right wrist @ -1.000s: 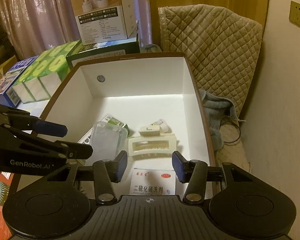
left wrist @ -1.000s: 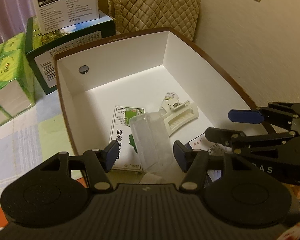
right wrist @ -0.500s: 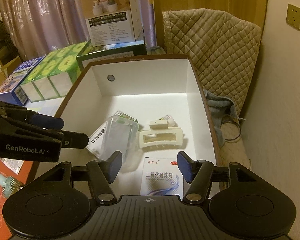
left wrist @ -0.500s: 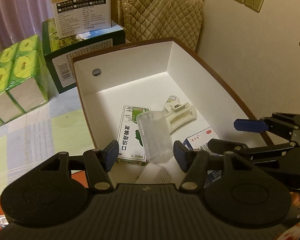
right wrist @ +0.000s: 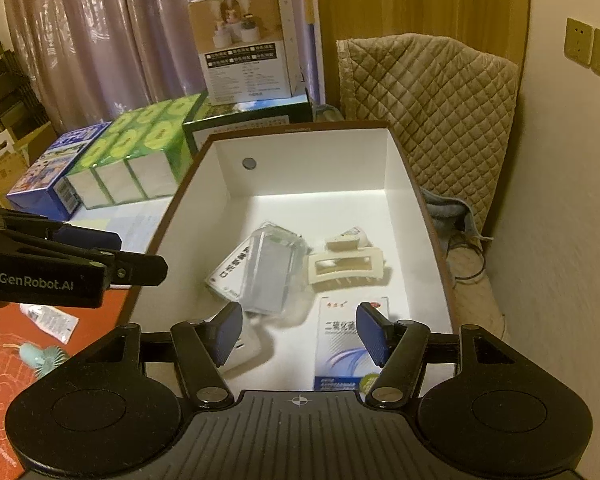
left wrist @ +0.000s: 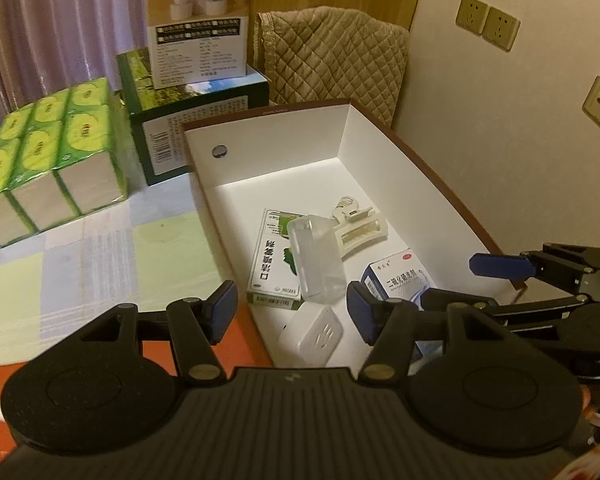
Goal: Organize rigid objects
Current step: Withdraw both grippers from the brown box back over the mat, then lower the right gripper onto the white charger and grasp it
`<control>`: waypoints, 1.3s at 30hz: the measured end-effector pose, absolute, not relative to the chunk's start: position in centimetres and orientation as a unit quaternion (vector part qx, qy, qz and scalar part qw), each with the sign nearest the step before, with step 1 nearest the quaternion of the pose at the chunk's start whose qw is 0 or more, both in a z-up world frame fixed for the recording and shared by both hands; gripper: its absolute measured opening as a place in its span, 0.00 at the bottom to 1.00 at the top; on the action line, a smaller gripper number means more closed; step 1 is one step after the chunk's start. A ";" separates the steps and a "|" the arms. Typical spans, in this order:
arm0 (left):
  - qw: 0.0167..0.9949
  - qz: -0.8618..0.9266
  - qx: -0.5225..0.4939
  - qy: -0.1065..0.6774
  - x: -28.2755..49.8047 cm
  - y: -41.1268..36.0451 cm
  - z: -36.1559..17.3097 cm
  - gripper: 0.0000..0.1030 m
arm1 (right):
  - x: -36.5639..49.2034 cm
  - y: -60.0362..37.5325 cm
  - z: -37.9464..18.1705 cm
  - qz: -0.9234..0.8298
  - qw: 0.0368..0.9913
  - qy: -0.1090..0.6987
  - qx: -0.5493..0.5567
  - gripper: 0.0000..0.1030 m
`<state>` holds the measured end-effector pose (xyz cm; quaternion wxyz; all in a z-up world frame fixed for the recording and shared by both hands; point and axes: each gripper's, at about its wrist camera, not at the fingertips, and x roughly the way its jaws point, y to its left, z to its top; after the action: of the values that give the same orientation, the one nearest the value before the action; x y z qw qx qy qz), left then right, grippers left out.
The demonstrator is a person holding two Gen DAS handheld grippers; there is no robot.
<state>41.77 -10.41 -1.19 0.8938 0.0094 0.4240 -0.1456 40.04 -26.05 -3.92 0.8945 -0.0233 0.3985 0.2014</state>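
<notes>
White box (left wrist: 384, 168) w/ brown rim sits on the table, open top, against the right wall. Inside, all toward the near half: clear plastic case (left wrist: 318, 260) lying tilted on top of a green-and-white medicine carton (left wrist: 270, 256); cream hair clip (left wrist: 362, 232) just right of the case; small white bottle (left wrist: 346, 204) touching the clip's far side. Blue-and-white medicine carton (left wrist: 400, 276) lies flat at near right. White soap-dish-like item (left wrist: 312, 334) at the near wall, beside the clear case's near end.

Left gripper (left wrist: 292, 308) hangs over the box's near-left corner, jaws apart, nothing between the pads; one pad over the table, the other over the box floor. Right gripper (right wrist: 300, 330) is above the near end of the box, jaws have just been opening, now apart and empty; the blue-and-white carton shows below, not gripped. Each gripper is seen from the other's cam: left one at left edge, right one at right edge.

Outside, left/far of the box: green tissue packs (left wrist: 48, 160), dark green carton (left wrist: 196, 120) w/ a tan product box (left wrist: 198, 20) stacked on it, blue box (right wrist: 48, 172) further left. Quilted tan cover (right wrist: 432, 120) behind the box at far right. Wall sockets (left wrist: 488, 22) on the right wall. Near left on a red mat (right wrist: 4, 368): small teal fan (right wrist: 40, 354) and a sachet (right wrist: 50, 320).
</notes>
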 end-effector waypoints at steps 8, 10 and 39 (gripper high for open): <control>0.902 -0.137 -0.001 0.409 37.7 -7.2 0.1 0.55 | 36.7 -24.7 -2.9 0.217 0.895 0.390 -0.013 0.58; 0.904 -0.134 -0.002 0.406 36.6 -6.4 0.3 0.55 | 35.7 -24.1 -2.7 0.223 0.893 0.390 -0.014 0.58; 0.900 -0.043 -0.040 0.432 26.5 6.7 -2.9 0.55 | 27.5 -13.7 -5.8 0.299 0.861 0.411 -0.032 0.58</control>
<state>26.46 6.71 -2.86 0.8999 -0.0404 0.4321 -0.0429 27.46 -13.75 -5.83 0.8606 -0.0318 0.4108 0.2993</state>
